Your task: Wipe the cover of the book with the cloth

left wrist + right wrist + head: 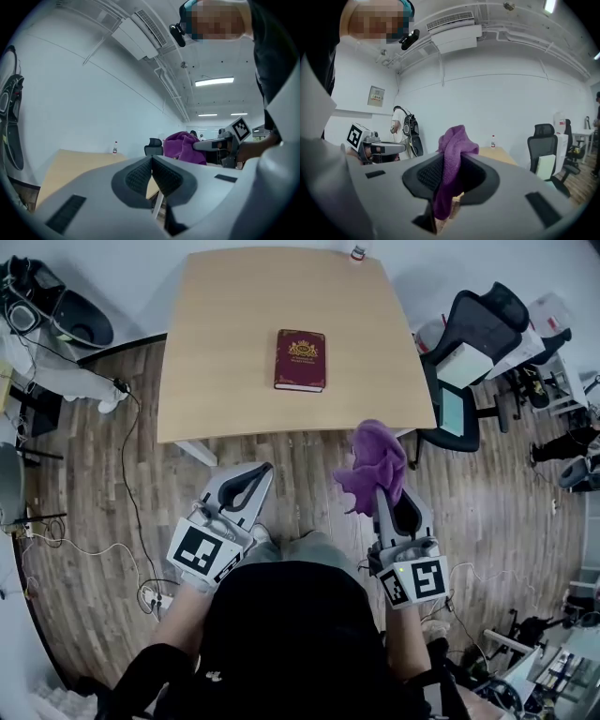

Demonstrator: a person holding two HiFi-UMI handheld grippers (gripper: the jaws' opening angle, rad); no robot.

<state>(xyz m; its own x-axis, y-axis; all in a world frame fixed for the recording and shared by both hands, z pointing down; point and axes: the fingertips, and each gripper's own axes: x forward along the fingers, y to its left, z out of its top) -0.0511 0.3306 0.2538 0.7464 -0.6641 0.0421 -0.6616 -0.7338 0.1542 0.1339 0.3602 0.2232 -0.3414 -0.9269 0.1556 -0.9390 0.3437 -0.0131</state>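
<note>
A dark red book (300, 360) with gold print lies flat near the middle of the light wooden table (225, 381). My right gripper (382, 486) is shut on a purple cloth (373, 465), which bunches above its jaws (454, 150). It hangs short of the table's near edge, apart from the book. My left gripper (264, 471) is shut with nothing in it, also held short of the table. In the left gripper view the jaws meet at the tips (152, 159), and the purple cloth (183, 146) shows to the right.
A small bottle (357, 252) stands at the table's far edge. A black office chair (469, 352) with a white box is to the right of the table. Cables (103, 549) run over the wood floor at left. Bags and gear (56, 310) sit at far left.
</note>
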